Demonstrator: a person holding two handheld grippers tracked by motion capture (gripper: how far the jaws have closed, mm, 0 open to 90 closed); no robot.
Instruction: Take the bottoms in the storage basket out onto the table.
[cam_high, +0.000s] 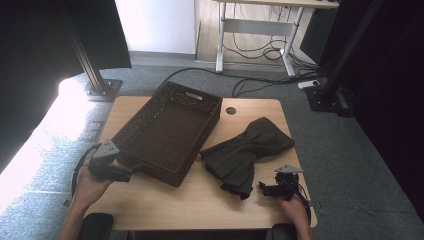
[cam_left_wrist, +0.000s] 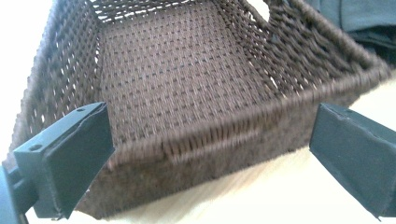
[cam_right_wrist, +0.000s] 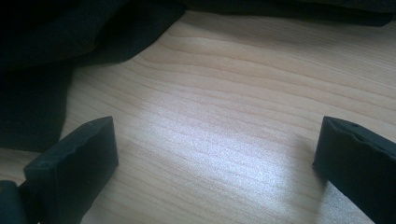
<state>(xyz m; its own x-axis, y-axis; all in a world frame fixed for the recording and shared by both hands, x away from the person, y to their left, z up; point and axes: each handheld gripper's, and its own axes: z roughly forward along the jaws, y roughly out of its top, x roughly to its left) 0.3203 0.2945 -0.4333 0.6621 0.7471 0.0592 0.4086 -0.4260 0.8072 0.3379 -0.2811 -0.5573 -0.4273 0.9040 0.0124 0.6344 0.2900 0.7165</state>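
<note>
Your two grippers sit at the near edge of the worktop (cam_high: 200, 200), one in each hand. Your left gripper (cam_high: 131, 172) has its fingers (cam_left_wrist: 70, 163) spread wide and holding nothing; in the left gripper view they frame the near short wall of the brown woven basket (cam_high: 170, 131), close to it but apart. That basket lies on the left half of the worktop, turned at an angle, and nothing lies inside it. Your right gripper (cam_high: 261, 187) also has its fingers (cam_right_wrist: 79, 158) wide apart, with bare wood between them in the right gripper view. Just beyond its tips lies the dark cloth (cam_high: 247, 150), crumpled on the right half of the worktop beside the basket, its near corner just beside the gripper.
</note>
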